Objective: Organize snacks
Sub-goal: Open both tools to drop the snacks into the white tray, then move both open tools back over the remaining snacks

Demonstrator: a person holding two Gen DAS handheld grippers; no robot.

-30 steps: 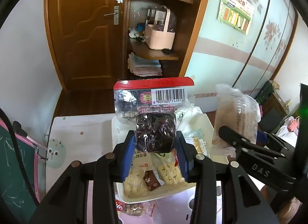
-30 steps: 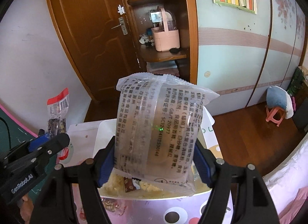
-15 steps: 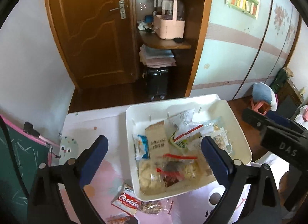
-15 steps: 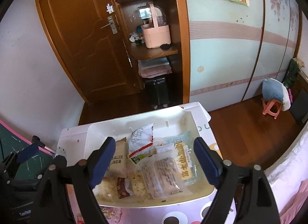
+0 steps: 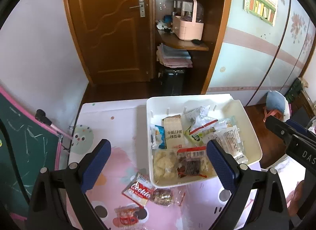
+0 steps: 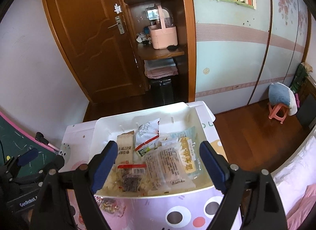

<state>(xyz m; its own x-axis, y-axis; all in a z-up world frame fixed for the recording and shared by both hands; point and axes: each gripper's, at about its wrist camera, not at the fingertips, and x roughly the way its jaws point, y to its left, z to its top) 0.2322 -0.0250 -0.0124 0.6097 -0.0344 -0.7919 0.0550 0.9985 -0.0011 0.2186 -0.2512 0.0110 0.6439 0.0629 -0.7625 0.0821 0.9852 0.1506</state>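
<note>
Here both hand-held grippers, left (image 5: 158, 162) and right (image 6: 157, 163), hover spread wide and empty above the white rectangular plastic bin (image 5: 254, 139) of wrapped snacks (image 6: 167, 162) on the pink patterned counter (image 5: 118, 131); a red cookie packet (image 5: 138, 190) lies outside it.

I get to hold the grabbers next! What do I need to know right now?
Left gripper: open, holding nothing, above the table's near edge.
Right gripper: open, holding nothing, over the white plastic bin.
Done: many packets lie in the bin, including the red-topped dark snack packet and the clear printed packet.
Left: the red-and-white Cookie packet, the clear-wrapped brown snack and a small red packet lie on the pink table outside the bin. Probably grab the Cookie packet next.
</note>
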